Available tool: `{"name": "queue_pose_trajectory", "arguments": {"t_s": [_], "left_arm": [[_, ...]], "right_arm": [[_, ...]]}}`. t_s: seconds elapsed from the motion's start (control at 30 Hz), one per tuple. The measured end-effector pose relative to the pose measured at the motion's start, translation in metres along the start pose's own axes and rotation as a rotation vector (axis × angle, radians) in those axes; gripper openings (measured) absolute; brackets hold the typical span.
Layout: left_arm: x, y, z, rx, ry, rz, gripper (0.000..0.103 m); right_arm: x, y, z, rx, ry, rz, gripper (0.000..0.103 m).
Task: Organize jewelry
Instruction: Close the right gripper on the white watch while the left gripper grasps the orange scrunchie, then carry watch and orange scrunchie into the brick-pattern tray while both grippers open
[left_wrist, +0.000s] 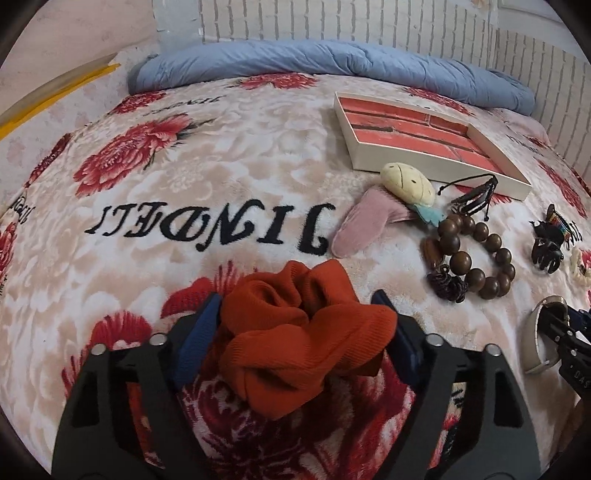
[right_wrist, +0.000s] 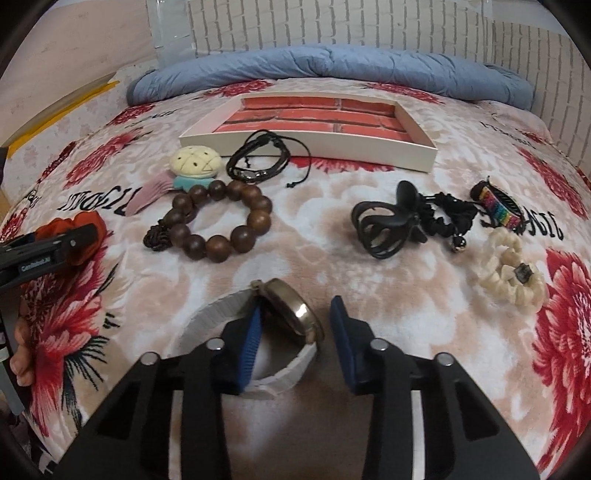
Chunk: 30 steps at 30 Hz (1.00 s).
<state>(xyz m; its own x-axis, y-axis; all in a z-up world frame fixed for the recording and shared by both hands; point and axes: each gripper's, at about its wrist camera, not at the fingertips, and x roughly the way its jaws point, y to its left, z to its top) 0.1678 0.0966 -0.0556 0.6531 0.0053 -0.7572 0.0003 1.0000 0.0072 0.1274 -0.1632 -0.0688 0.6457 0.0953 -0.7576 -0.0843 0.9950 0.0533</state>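
Note:
An orange scrunchie (left_wrist: 295, 339) lies bunched on the flowered blanket, and my left gripper (left_wrist: 297, 299) has both blue pads against its sides. The same gripper shows at the left edge of the right wrist view, on the orange scrunchie (right_wrist: 92, 225). A white-strapped watch (right_wrist: 291, 314) stands on edge between the jaws of my right gripper (right_wrist: 297, 302). The left pad sits inside the strap loop behind the case, while a gap separates the right pad from the watch face. The white tray (right_wrist: 295, 146) with a red brick-pattern floor lies farther back, with nothing visible in it.
Between the grippers and the tray lie a wooden bead bracelet (right_wrist: 258, 221), black cord bracelets (right_wrist: 255, 162) and a cream plush charm (right_wrist: 195, 160). To the right are a black claw clip (right_wrist: 384, 225), a black hair tie (right_wrist: 450, 218), a rainbow band (right_wrist: 498, 210) and a cream scrunchie (right_wrist: 509, 273). A blue quilt (right_wrist: 332, 62) lines the wall.

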Motion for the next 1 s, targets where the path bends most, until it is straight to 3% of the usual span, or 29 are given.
{"name": "queue_pose_trajectory", "arguments": {"t_s": [0.67, 0.77, 0.83, 1.0], "left_arm": [[-0.003, 0.002, -0.004, -0.019, -0.015, -0.012, 0.033], [-0.005, 0.004, -0.004, -0.029, -0.018, -0.005, 0.031], [-0.006, 0.005, -0.002, -0.039, -0.018, -0.002, 0.030], [-0.015, 0.003, 0.007, -0.048, -0.042, -0.009, 0.030]], "right_arm": [[-0.009, -0.016, 0.002, 0.025, -0.017, 0.065, 0.027], [-0.010, -0.022, 0.005, 0.036, -0.024, 0.073, 0.026], [-0.010, -0.026, 0.008, 0.043, -0.023, 0.082, 0.016], [-0.012, -0.031, 0.022, 0.049, -0.049, 0.095, 0.013]]}}
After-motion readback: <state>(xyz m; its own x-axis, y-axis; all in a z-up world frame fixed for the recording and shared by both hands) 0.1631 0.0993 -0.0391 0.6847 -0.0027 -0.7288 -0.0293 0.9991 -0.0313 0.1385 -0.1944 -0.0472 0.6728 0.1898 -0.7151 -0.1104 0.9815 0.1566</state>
